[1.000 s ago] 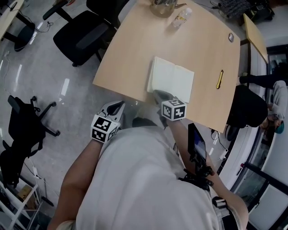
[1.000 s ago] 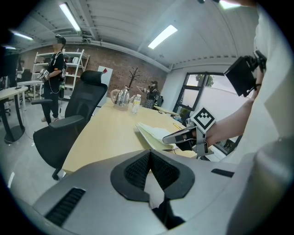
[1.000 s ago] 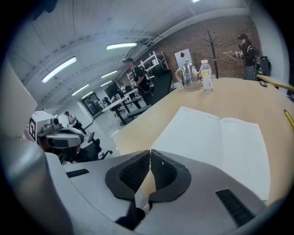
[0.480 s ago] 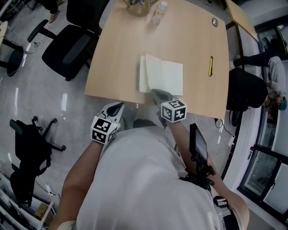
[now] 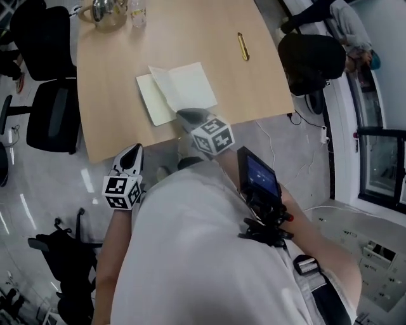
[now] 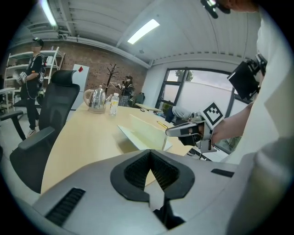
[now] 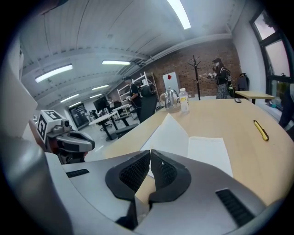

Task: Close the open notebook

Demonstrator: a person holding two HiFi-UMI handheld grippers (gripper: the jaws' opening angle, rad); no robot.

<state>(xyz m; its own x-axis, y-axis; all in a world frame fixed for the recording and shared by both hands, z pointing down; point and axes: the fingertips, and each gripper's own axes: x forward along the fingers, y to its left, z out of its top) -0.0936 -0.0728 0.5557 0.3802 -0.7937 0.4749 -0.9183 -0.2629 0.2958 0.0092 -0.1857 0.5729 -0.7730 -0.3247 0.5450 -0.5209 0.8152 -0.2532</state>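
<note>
right tool (image 7: pixel 150 152) reaches over the tabletop's (image 5: pixel 114 95) near edge, jaws pinched on the near edge of the notebook's (image 5: pixel 184 86) raised leaf. left tool (image 6: pixel 149 153) hangs off the tabletop beside the person's body, tips together, holding nothing. the one notebook lies open mid-tabletop. one kettle (image 5: pixel 104 11) and one clear bottle (image 5: pixel 137 11) stand at the far edge, contents unclear. one yellow pen (image 5: pixel 243 46) lies well apart.
</note>
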